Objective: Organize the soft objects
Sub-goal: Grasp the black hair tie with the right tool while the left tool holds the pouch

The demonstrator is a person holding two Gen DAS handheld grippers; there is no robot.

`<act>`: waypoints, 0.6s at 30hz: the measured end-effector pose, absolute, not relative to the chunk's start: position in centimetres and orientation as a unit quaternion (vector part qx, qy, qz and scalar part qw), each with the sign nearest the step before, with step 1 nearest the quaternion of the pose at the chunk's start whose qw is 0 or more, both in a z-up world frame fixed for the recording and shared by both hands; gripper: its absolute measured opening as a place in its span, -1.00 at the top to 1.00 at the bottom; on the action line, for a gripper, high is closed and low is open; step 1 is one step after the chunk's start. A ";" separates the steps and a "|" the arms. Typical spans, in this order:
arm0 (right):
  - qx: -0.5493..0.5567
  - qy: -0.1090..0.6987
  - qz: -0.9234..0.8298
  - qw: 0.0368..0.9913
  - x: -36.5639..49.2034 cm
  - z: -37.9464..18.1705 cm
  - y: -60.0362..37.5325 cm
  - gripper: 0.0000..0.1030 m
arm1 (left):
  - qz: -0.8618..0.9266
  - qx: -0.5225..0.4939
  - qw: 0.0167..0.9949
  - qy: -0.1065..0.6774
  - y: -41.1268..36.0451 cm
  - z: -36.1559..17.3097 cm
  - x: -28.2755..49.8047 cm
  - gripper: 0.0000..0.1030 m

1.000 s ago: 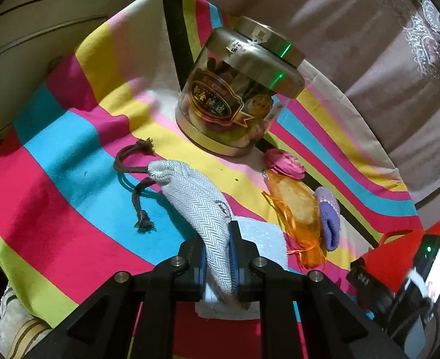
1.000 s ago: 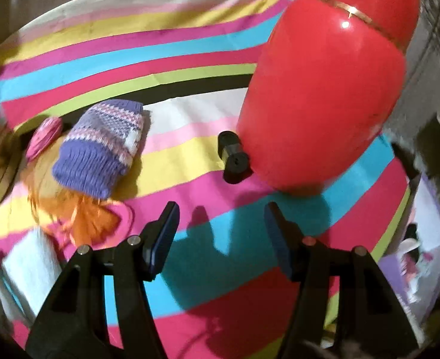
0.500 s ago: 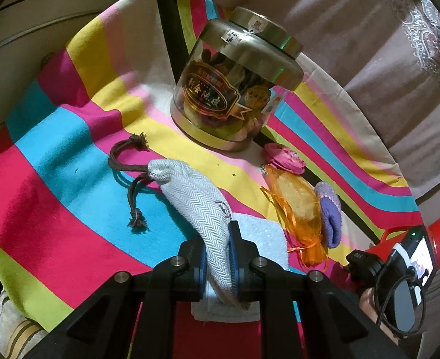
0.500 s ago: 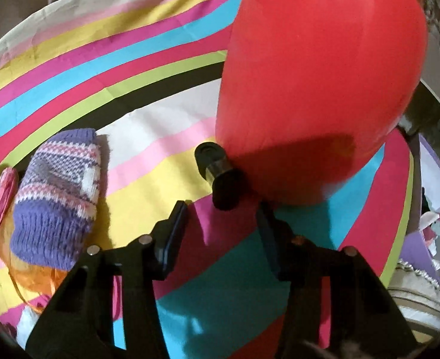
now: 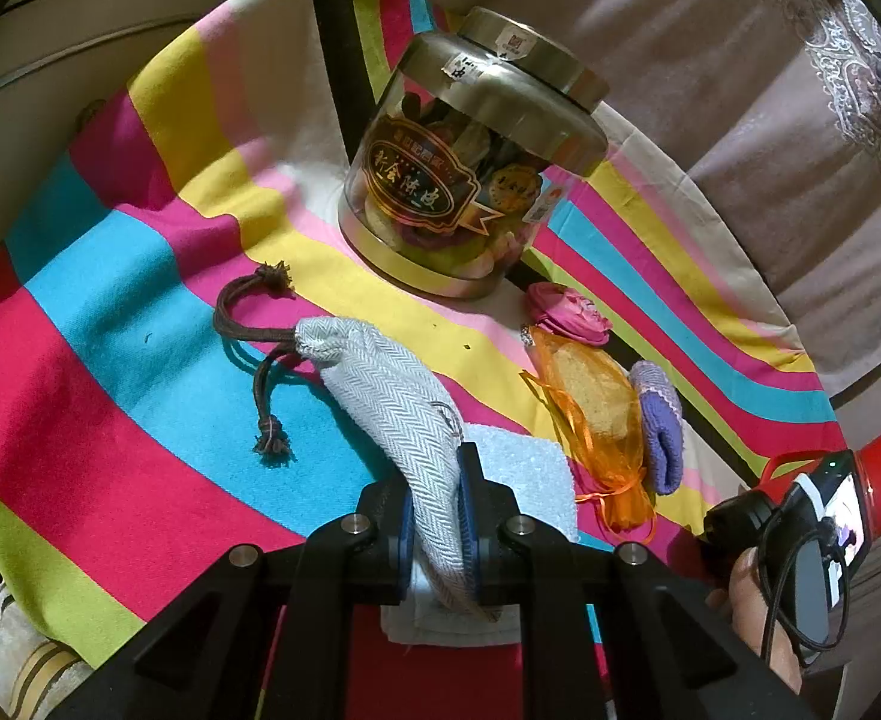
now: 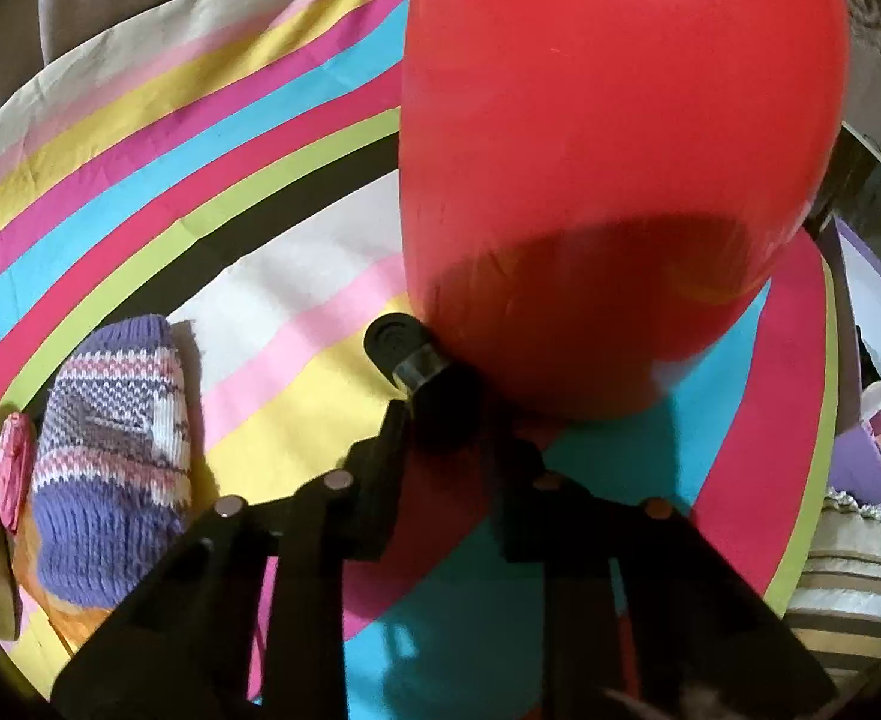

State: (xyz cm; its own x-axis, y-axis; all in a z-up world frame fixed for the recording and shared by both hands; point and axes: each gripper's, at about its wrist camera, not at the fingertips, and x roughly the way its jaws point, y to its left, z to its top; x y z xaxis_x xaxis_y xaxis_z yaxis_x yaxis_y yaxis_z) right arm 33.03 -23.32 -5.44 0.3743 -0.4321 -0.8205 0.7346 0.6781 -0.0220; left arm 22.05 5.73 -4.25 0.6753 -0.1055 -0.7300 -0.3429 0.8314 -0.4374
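**On the striped cloth: both tongs pinching**

Beyond my left gripper [image 5: 434, 516], pinching the grey herringbone pouch [image 5: 392, 390], the jar [image 5: 470, 180] carries gold Chinese lettering I cannot read. My right gripper [image 6: 446, 414] has just closed on the red vessel's [image 6: 614, 168] black handle [image 6: 404, 348].

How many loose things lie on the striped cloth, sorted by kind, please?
Pouches: 2, the grey drawstring pouch and the orange mesh pouch
Knitted pieces: 1, the purple knit piece
Fabric flowers: 1, the pink fabric flower
Towels: 1, the white towel
Jars: 1, the clear jar
Red inflatables: 1, the red inflatable
Total: 7
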 end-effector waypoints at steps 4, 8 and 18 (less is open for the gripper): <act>0.186 0.425 -0.349 0.814 32.5 -5.4 -23.8 0.56 | 0.061 -0.281 0.874 0.393 5.5 -4.0 21.9 0.74; 0.194 0.420 -0.330 0.823 30.4 -4.7 -24.4 0.56 | 0.051 -0.280 0.879 0.382 5.1 -3.4 21.6 0.74; 0.208 0.399 -0.281 0.848 25.3 -1.6 -25.5 0.56 | 0.016 -0.271 0.900 0.341 3.5 -1.1 20.3 0.74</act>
State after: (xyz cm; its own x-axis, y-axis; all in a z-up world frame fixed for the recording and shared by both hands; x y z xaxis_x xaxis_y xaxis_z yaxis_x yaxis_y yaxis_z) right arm 25.31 -25.45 -1.56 0.5229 -0.3104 -0.7939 0.6423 0.7558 0.1275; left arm 20.31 3.46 -1.07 0.7671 -0.1556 -0.6224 -0.2136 0.8528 -0.4765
